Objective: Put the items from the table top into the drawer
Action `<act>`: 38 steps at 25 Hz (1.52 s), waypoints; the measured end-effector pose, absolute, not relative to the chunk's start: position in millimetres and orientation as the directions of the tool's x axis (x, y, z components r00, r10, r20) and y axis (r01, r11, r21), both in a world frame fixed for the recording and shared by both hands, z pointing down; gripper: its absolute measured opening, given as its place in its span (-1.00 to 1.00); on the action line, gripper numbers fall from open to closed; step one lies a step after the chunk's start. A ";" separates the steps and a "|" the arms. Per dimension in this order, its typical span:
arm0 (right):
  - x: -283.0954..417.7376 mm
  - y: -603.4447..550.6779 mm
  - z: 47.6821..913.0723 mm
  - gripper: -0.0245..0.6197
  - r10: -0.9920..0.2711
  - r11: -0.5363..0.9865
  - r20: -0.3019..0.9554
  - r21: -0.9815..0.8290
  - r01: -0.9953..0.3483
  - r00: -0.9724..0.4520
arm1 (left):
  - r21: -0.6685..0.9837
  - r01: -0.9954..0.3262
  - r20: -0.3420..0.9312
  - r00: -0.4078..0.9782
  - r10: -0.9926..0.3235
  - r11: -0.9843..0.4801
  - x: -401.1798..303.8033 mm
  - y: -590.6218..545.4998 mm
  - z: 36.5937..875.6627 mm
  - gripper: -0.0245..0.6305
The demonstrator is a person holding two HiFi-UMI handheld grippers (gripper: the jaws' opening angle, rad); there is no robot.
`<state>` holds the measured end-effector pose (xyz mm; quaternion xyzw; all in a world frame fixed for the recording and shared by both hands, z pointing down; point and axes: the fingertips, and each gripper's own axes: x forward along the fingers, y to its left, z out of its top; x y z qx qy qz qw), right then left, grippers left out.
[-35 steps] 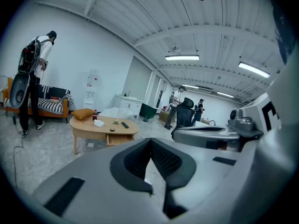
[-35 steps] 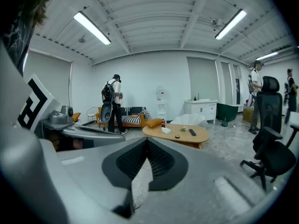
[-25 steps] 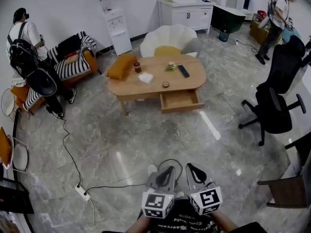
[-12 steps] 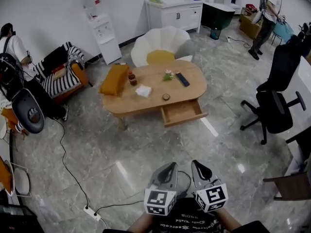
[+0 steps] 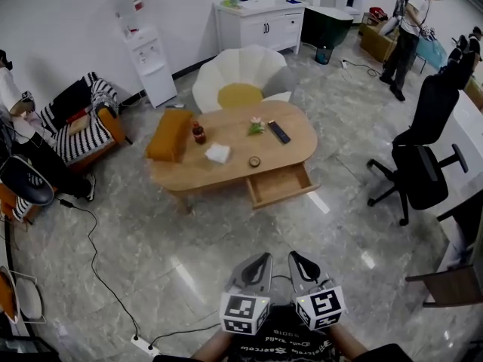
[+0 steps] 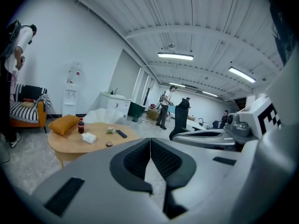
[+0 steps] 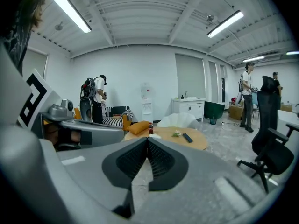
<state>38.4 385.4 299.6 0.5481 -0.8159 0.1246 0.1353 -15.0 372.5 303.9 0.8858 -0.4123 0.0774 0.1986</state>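
Observation:
The oval wooden table (image 5: 290, 151) stands mid-room, well ahead of both grippers. Its drawer (image 5: 281, 185) is pulled open and looks empty. On top lie an orange cushion (image 5: 167, 134), a cola bottle (image 5: 198, 133), a white tissue pack (image 5: 218, 153), a small round lid (image 5: 254, 161), a little flower sprig (image 5: 256, 127) and a black remote (image 5: 278, 132). My left gripper (image 5: 263, 257) and right gripper (image 5: 293, 257) sit side by side at the bottom, both shut and holding nothing. The table (image 6: 70, 141) shows far off past the left gripper (image 6: 150, 139), and the table (image 7: 198, 143) shows beyond the right gripper (image 7: 147, 139).
A black office chair (image 5: 424, 164) stands right of the table, a white shell chair (image 5: 241, 70) behind it, a striped sofa (image 5: 79, 123) at left. A cable and power strip (image 5: 143, 345) lie on the floor at lower left. A person (image 5: 406, 21) stands far right.
Both grippers, side by side and still shut, have come closer to the table. The table and drawer have shifted left and look slightly larger.

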 end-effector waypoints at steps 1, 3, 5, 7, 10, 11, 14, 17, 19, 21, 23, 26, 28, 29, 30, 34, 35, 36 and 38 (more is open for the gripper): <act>36.4 380.4 297.9 -0.91 -0.863 0.364 0.356 -0.056 -0.930 -0.359 | 0.287 -0.758 0.301 0.652 -0.696 -0.585 -16.6 368.8 303.0 -0.89; 32.7 372.7 294.7 -0.91 -0.866 0.358 0.355 -0.053 -0.932 -0.353 | 0.287 -0.748 0.298 0.664 -0.686 -0.599 -17.6 363.9 301.5 -0.89; 25.7 368.1 293.7 -0.91 -0.864 0.369 0.351 -0.043 -0.928 -0.360 | 0.290 -0.743 0.297 0.669 -0.681 -0.603 -20.4 360.2 302.4 -0.89; 17.7 366.5 295.1 -0.91 -0.856 0.391 0.354 -0.033 -0.920 -0.377 | 0.297 -0.752 0.301 0.659 -0.689 -0.589 -25.6 356.0 304.6 -0.89; 17.3 369.4 298.0 -0.91 -0.846 0.397 0.374 -0.038 -0.917 -0.381 | 0.298 -0.760 0.304 0.649 -0.698 -0.578 -27.8 352.5 304.1 -0.89; 19.4 370.2 298.7 -0.91 -0.845 0.392 0.379 -0.043 -0.919 -0.378 | 0.298 -0.760 0.303 0.650 -0.697 -0.578 -27.4 352.1 303.3 -0.89; 24.3 366.6 301.0 -0.91 -0.844 0.382 0.386 -0.054 -0.922 -0.373 | 0.302 -0.768 0.311 0.639 -0.703 -0.565 -29.0 348.1 305.0 -0.89; 27.4 359.3 302.6 -0.91 -0.842 0.388 0.382 -0.062 -0.919 -0.381 | 0.303 -0.782 0.329 0.622 -0.711 -0.544 -30.6 346.0 310.6 -0.89; 29.0 350.5 303.3 -0.91 -0.841 0.396 0.375 -0.065 -0.916 -0.390 | 0.298 -0.787 0.332 0.617 -0.714 -0.541 -30.1 341.3 311.5 -0.89; 28.7 337.2 301.6 -0.91 -0.837 0.412 0.367 -0.066 -0.909 -0.406 | 0.287 -0.798 0.330 0.602 -0.727 -0.530 -30.7 329.7 310.5 -0.89; 28.1 323.0 299.0 -0.91 -0.829 0.435 0.358 -0.068 -0.898 -0.429 | 0.262 -0.816 0.329 0.578 -0.747 -0.516 -31.8 315.3 309.0 -0.89; 32.9 299.9 296.7 -0.91 -0.819 0.465 0.349 -0.064 -0.883 -0.456 | 0.256 -0.838 0.309 0.543 -0.781 -0.482 -30.5 291.7 301.9 -0.89; 36.1 282.9 294.6 -0.91 -0.813 0.480 0.344 -0.059 -0.875 -0.469 | 0.267 -0.850 0.303 0.521 -0.798 -0.454 -30.2 276.4 300.0 -0.89; 38.0 274.0 293.5 -0.91 -0.811 0.486 0.343 -0.057 -0.872 -0.474 | 0.268 -0.857 0.306 0.510 -0.804 -0.441 -29.7 269.1 300.1 -0.89; 40.7 264.7 292.9 -0.91 -0.809 0.491 0.342 -0.056 -0.870 -0.478 | 0.268 -0.863 0.309 0.498 -0.810 -0.428 -28.7 261.6 300.7 -0.89; 55.6 225.4 293.4 -0.91 -0.799 0.500 0.349 -0.067 -0.864 -0.490 | 0.269 -0.885 0.323 0.456 -0.830 -0.381 -22.2 227.9 302.3 -0.89; 58.4 215.9 293.3 -0.91 -0.795 0.506 0.349 -0.071 -0.860 -0.497 | 0.267 -0.888 0.326 0.449 -0.832 -0.375 -20.3 219.3 302.5 -0.89; 61.3 206.6 293.5 -0.91 -0.790 0.513 0.350 -0.073 -0.855 -0.503 | 0.265 -0.891 0.330 0.443 -0.834 -0.368 -18.0 210.7 302.8 -0.89; 67.8 188.3 295.3 -0.91 -0.781 0.523 0.355 -0.076 -0.849 -0.513 | 0.261 -0.897 0.335 0.430 -0.839 -0.356 -12.7 193.5 304.1 -0.89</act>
